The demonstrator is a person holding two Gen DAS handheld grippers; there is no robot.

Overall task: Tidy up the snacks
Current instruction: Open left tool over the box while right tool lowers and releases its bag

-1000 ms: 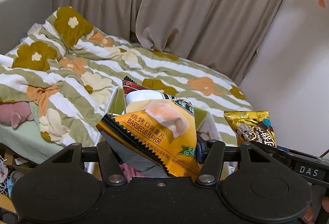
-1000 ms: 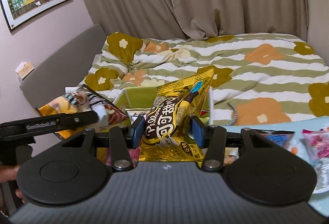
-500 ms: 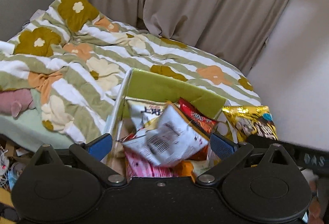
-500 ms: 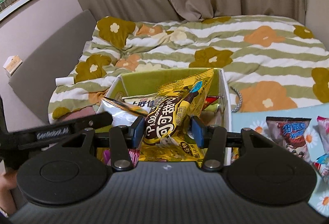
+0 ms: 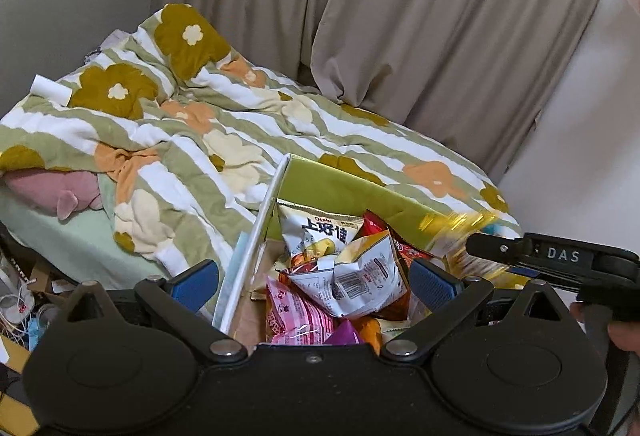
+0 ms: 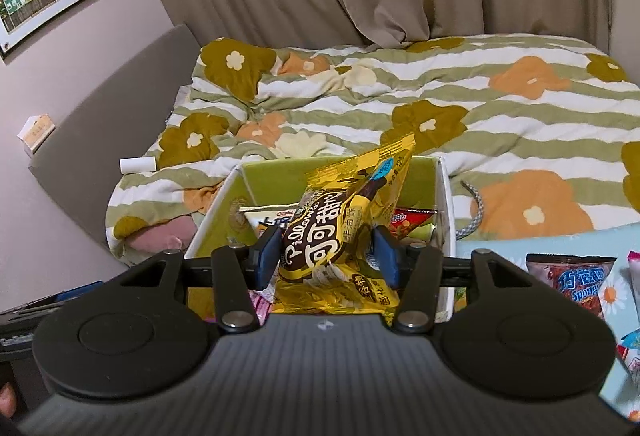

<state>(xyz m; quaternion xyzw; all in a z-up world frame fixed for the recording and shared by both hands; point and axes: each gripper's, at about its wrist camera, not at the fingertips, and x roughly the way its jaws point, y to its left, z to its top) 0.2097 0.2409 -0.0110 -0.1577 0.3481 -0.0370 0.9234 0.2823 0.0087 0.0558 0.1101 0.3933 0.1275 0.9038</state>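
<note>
Though blurred in the left view, yellow packet point(image 6: 340, 232) hides box point(image 6: 280, 175) contents.

Glossy crinkled foil gold packet point(image 6: 340, 232), shiny plastic snack bags point(image 5: 344, 272), smooth card box point(image 5: 340, 187), soft quilted cloth duvet point(image 5: 180, 147), matt draped curtain point(image 5: 400, 15), matt black plastic left tool point(image 5: 314, 276)

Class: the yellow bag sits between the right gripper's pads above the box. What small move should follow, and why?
Probably let the right gripper finish opening, so the yellow bag drops. It already hangs over the box among other snacks, and the left gripper stands open and empty.
</note>
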